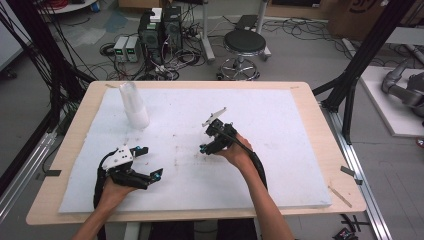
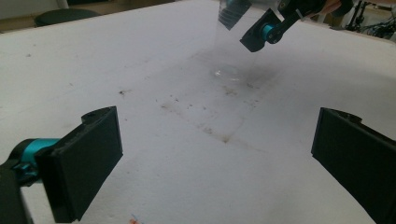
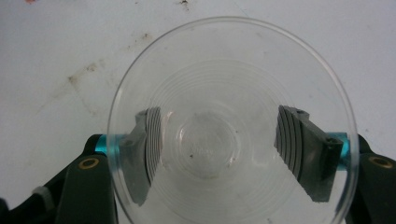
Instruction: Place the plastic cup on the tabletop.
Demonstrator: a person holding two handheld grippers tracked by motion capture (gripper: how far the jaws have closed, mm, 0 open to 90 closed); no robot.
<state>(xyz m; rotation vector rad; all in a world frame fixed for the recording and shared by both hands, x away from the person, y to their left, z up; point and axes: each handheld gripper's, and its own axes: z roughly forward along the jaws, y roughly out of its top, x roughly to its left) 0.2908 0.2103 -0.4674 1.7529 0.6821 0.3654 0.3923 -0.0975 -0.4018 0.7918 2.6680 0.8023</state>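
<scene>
Inside the right gripper (image 3: 219, 154), a clear plastic cup (image 3: 231, 126) sits clenched between the two ribbed grey pads (image 3: 299, 144), which press on its wall from either side; the right gripper view looks straight down through its round mouth to its base and the white surface below. From the left gripper view the same cup (image 2: 233, 42) shows as a faint transparent shape held just above the mat, with one of the right gripper's black-and-teal jaws beside it. The left gripper (image 2: 215, 158) has its jaws spread wide apart with nothing between them, only bare mat. In the high view the right gripper (image 1: 207, 145) sits near the middle of the mat in the person's right hand (image 1: 237, 152), and the left gripper (image 1: 150, 162) rests low toward the near left, well apart from it, in the left hand (image 1: 112, 192).

Both work over a white foam mat (image 1: 280, 150), speckled with brownish smudges near its centre, which covers most of a pale wooden table (image 1: 325, 145). One stack of clear cups (image 1: 134, 105) stands upside down at the mat's far left. Beyond the table lies a grey floor with one black round stool (image 1: 244, 45), two dark computer towers (image 1: 160, 30), two small pale boxes (image 1: 126, 48) and tangled cables. Black frame struts rise at both sides.

Count: two grippers, one held cup, one stack.
</scene>
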